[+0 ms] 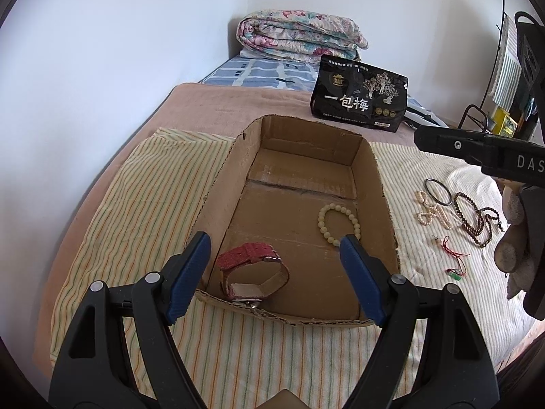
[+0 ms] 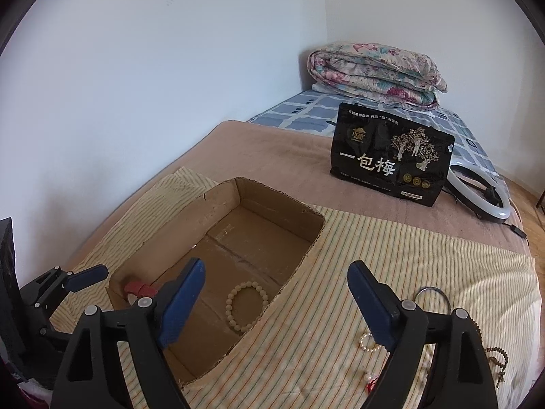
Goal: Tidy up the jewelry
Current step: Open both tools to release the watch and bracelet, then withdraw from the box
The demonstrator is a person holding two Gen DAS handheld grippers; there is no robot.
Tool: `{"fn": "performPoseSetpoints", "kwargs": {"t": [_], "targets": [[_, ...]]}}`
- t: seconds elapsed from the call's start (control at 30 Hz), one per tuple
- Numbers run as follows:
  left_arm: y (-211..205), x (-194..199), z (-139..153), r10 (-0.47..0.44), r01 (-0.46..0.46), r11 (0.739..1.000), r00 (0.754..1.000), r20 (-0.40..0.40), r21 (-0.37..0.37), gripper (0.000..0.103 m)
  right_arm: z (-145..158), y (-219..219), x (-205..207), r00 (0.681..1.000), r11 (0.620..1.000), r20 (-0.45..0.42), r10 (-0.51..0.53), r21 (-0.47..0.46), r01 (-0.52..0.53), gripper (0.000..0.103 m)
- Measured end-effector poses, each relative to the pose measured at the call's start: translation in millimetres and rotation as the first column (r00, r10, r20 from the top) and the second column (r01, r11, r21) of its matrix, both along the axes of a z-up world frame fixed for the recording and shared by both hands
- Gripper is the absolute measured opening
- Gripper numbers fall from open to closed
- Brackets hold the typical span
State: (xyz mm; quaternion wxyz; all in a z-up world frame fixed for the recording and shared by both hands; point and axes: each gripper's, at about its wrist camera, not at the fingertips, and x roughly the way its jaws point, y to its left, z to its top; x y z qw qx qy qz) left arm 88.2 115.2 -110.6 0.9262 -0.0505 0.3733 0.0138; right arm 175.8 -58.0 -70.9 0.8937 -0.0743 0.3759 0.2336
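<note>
Left wrist view: cardboard box (image 1: 299,204) holds two items, one red strap watch (image 1: 250,269) and one pale round-bead bracelet (image 1: 337,220). Left gripper (image 1: 274,255) and right gripper (image 2: 276,283) jaws spread, empty.

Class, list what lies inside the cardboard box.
Inside the cardboard box: a red-strapped watch and a pale bead bracelet. The near wall hides the near floor edge.

Left wrist view: close above near end of cardboard box (image 1: 299,204), looking down its length toward bed head, folded quilt (image 1: 299,35) in far corner. Right wrist view: from box's right (image 2: 238,238), low over striped cloth (image 2: 391,255), facing same way. Both share box, black bag (image 1: 357,97), quilt.
</note>
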Motion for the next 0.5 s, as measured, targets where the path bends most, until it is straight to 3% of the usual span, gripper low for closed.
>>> {"fn": "performPoseSetpoints", "kwargs": {"t": [0.27,0.5], "targets": [[-21.5,-1.4,8.4,-0.031,0.032,0.999,0.999,0.023,-0.029,0.08,8.9,-50.1,-1.6,0.994,0.989,-0.012,-0.111,0.096,0.112,0.09],[-56.9,0.5,15.5,-0.093,0.094,0.995,0.995,0.039,-0.014,0.08,13.6,-102.1,-7.5,0.978,0.981,0.064,-0.196,0.008,0.196,0.095]]}}
